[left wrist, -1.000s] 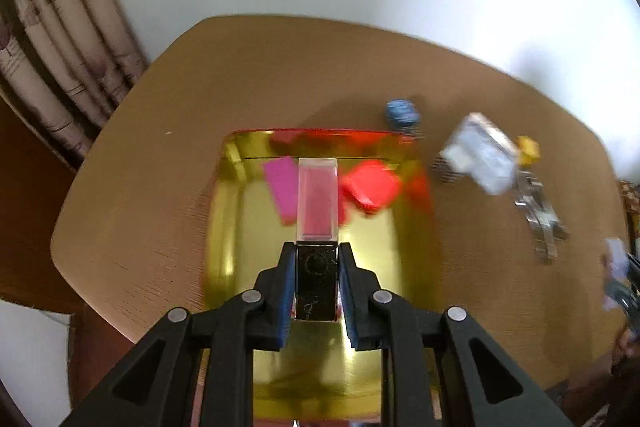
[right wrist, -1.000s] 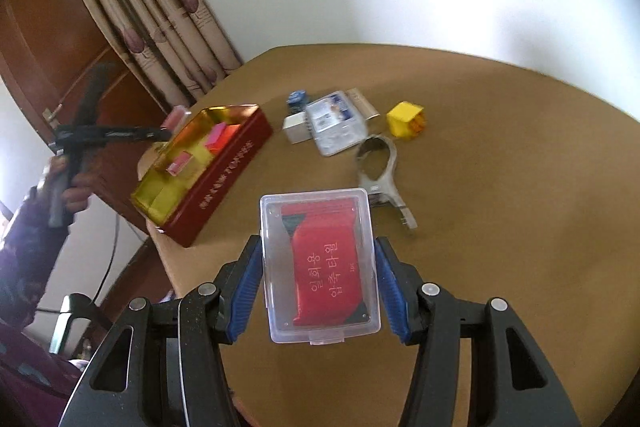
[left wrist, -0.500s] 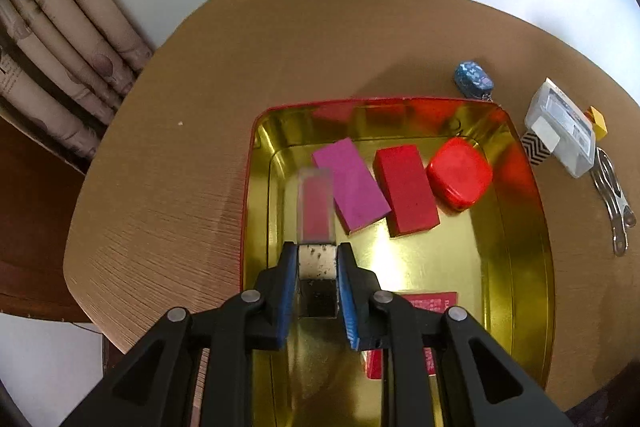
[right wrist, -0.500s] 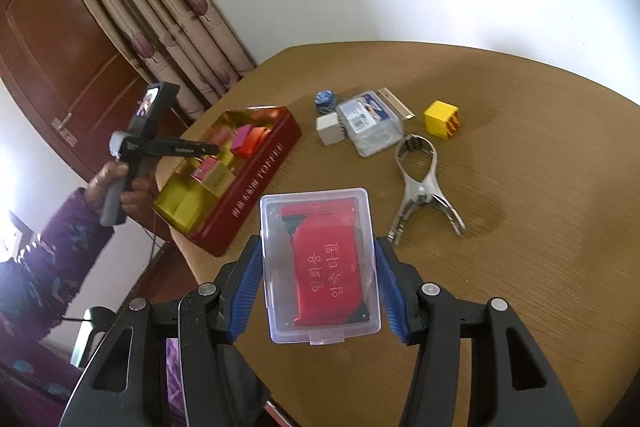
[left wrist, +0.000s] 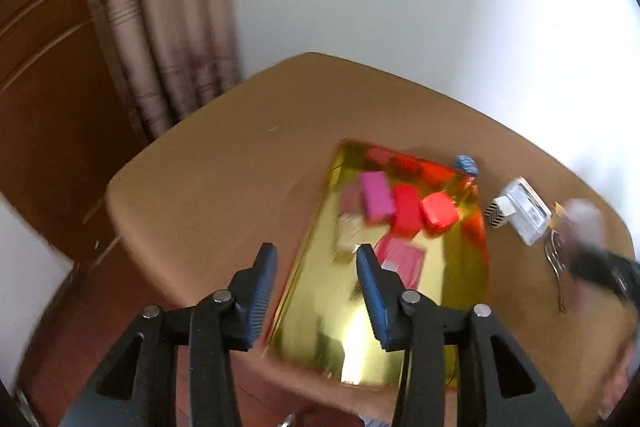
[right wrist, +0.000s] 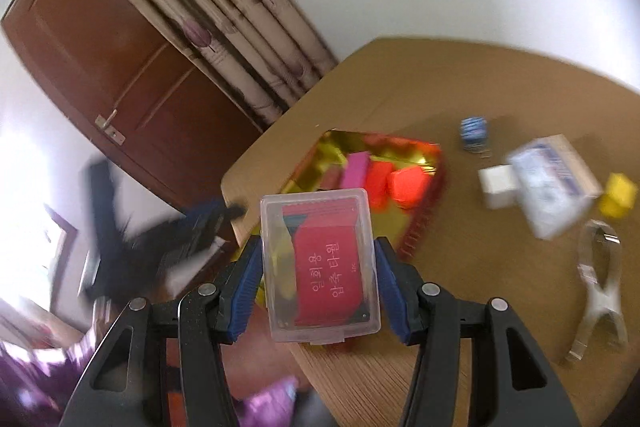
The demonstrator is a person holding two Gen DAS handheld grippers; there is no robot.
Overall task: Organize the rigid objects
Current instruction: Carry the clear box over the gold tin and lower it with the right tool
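Observation:
My left gripper is open and empty, held above the near left edge of the gold tin tray. In the tray lie a magenta block, a red block, a red rounded box, a flat red packet and a pale clear case. My right gripper is shut on a clear plastic box with a red Korean-lettered card, held above the table's near corner, in front of the tray.
On the brown table right of the tray lie a blue keychain, a white cube, a clear packet box, a yellow cube and a metal clamp. A curtain and wooden door stand behind.
My left gripper has opened and let the clear pink case drop into the tray, then pulled back and left. My right gripper has carried the clear box left towards the tray.

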